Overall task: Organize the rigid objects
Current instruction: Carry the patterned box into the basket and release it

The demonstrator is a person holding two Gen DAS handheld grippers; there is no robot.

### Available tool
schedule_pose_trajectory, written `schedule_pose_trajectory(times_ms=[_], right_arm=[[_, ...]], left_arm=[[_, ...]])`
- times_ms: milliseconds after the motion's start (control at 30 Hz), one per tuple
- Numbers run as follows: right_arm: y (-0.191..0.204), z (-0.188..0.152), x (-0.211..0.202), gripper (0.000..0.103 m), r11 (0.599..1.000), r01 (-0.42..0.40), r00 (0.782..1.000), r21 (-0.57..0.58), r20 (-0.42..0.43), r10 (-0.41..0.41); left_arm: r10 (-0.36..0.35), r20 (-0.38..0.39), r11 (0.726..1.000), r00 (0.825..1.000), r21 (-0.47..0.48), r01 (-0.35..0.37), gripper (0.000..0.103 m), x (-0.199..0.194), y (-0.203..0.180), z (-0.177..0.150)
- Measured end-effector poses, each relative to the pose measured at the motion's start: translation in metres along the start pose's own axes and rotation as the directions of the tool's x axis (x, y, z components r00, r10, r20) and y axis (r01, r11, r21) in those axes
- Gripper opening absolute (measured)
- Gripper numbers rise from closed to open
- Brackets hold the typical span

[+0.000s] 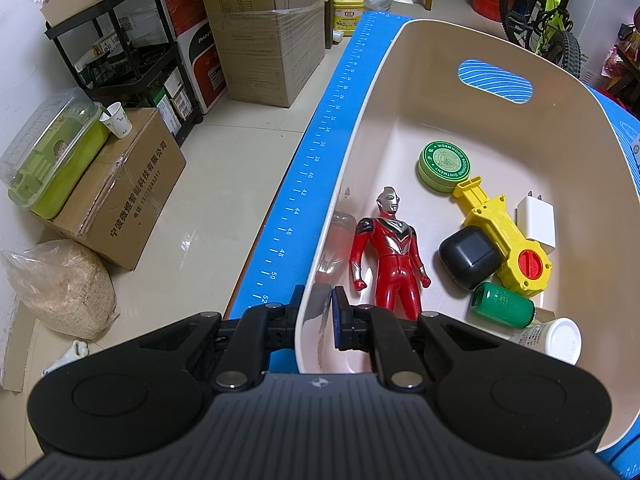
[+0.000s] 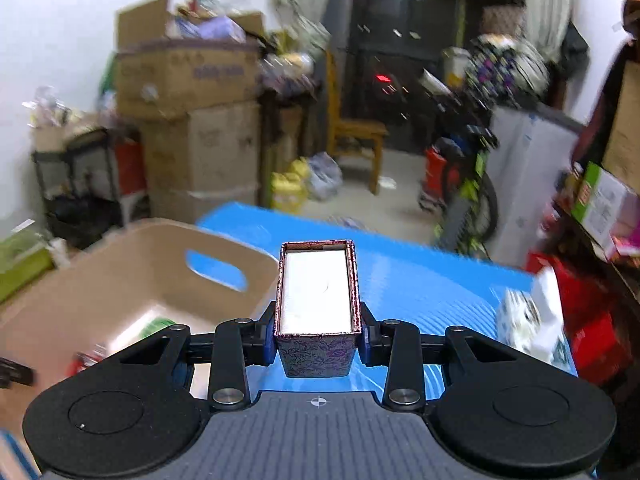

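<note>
A beige plastic bin stands on a blue mat. In it lie a red hero figure, a green ointment tin, a yellow toy launcher, a black case, a white charger, a green cylinder and a white bottle. My left gripper is shut on the bin's near left wall, one finger inside and one outside. My right gripper is shut on a purple patterned open box, held above the mat to the right of the bin.
Cardboard boxes, a black cart, a green container and a sack stand on the floor left of the mat. A white patterned carton is on the mat's right. A wooden chair and a bicycle stand behind.
</note>
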State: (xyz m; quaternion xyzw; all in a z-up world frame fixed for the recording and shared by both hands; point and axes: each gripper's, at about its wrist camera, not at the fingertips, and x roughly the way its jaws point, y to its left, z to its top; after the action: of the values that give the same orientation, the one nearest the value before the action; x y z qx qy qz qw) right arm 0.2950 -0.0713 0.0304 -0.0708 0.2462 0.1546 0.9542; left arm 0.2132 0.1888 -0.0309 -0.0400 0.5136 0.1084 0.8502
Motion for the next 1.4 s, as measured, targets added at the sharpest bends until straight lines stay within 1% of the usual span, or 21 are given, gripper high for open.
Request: schedule_pose_trajectory(times_ms=[133, 267, 400, 567, 733, 833, 900, 933, 1033, 1067, 1100, 1200, 1233, 1267, 1300, 1333, 1367, 1400], right_arm=[[0.025, 0.009, -0.011, 0.044, 0.996, -0.077, 0.997, -0.037, 0.019, 0.078], [0.049, 0.01, -0.009, 0.044, 0.99, -0.138, 0.99, -0.043, -0.001, 0.138], [0.072, 0.002, 0.005, 0.044, 0.981, -0.183, 0.982, -0.06, -0.061, 0.179], [0.099, -0.015, 0.016, 0.044, 0.973, -0.212, 0.969, -0.085, -0.144, 0.199], [0.104, -0.024, 0.029, 0.044, 0.972, -0.217, 0.957, -0.085, -0.216, 0.195], [0.105, -0.031, 0.038, 0.044, 0.973, -0.218, 0.941, -0.073, -0.279, 0.19], [0.107, -0.033, 0.039, 0.044, 0.975, -0.202, 0.945, -0.093, -0.281, 0.169], [0.107, -0.033, 0.04, 0.045, 0.975, -0.202, 0.943, -0.089, -0.286, 0.17], [0.102, -0.031, 0.04, 0.045, 0.975, -0.218, 0.937, -0.043, -0.29, 0.197], [0.1, -0.03, 0.039, 0.049, 0.975, -0.223, 0.935, -0.022, -0.288, 0.207], [0.097, -0.028, 0.039, 0.05, 0.974, -0.226, 0.934, -0.009, -0.284, 0.214], [0.094, -0.026, 0.029, 0.05, 0.973, -0.231, 0.94, -0.011, -0.259, 0.22], [0.093, -0.026, 0.025, 0.051, 0.973, -0.232, 0.944, -0.012, -0.245, 0.222], [0.093, -0.023, 0.021, 0.063, 0.974, -0.228, 0.947, -0.01, -0.234, 0.219], [0.091, -0.023, 0.016, 0.071, 0.975, -0.221, 0.951, -0.003, -0.222, 0.215], [0.088, -0.023, 0.01, 0.081, 0.977, -0.211, 0.957, 0.009, -0.202, 0.208], [0.084, -0.021, 0.005, 0.081, 0.978, -0.209, 0.96, 0.018, -0.184, 0.209], [0.081, -0.02, 0.0, 0.081, 0.978, -0.208, 0.963, 0.022, -0.172, 0.209]], left_arm=[[-0.001, 0.0, 1.0, 1.0, -0.001, 0.001, 0.015, 0.0, 0.0, 0.0], [-0.001, 0.0, 1.0, 1.0, 0.0, 0.001, 0.015, 0.0, 0.0, 0.0], [-0.001, 0.0, 1.0, 1.0, 0.0, 0.001, 0.015, 0.0, 0.001, 0.0], [-0.001, 0.0, 1.0, 1.0, -0.001, 0.001, 0.015, 0.0, 0.0, 0.0], [0.0, 0.0, 1.0, 1.0, 0.0, 0.0, 0.015, 0.0, 0.0, 0.0], [0.001, 0.0, 1.0, 1.0, 0.0, -0.001, 0.015, 0.0, 0.001, 0.0], [0.003, 0.0, 1.0, 1.0, 0.001, -0.003, 0.015, 0.0, 0.001, 0.0], [0.003, 0.0, 1.0, 1.0, 0.001, -0.003, 0.015, 0.0, 0.002, 0.0], [0.003, 0.0, 1.0, 1.0, 0.0, -0.003, 0.016, 0.0, 0.003, 0.001], [0.005, 0.0, 1.0, 1.0, 0.001, -0.005, 0.016, 0.0, 0.003, 0.001], [0.006, 0.0, 1.0, 1.0, 0.002, -0.006, 0.016, 0.0, 0.002, 0.001], [0.02, 0.016, 1.0, 1.0, 0.01, -0.02, 0.019, -0.004, 0.0, 0.001], [0.023, 0.026, 1.0, 0.999, 0.011, -0.023, 0.02, -0.007, -0.002, 0.001], [0.026, 0.038, 1.0, 0.999, 0.007, -0.027, 0.028, -0.01, -0.002, 0.001], [0.033, 0.053, 0.999, 0.998, 0.005, -0.033, 0.05, -0.013, -0.002, 0.002], [0.037, 0.07, 0.999, 0.997, 0.008, -0.038, 0.067, -0.016, -0.003, 0.002], [0.039, 0.09, 0.999, 0.995, 0.016, -0.041, 0.072, -0.02, -0.005, 0.002], [0.038, 0.109, 0.999, 0.993, 0.028, -0.042, 0.075, -0.025, -0.007, 0.001]])
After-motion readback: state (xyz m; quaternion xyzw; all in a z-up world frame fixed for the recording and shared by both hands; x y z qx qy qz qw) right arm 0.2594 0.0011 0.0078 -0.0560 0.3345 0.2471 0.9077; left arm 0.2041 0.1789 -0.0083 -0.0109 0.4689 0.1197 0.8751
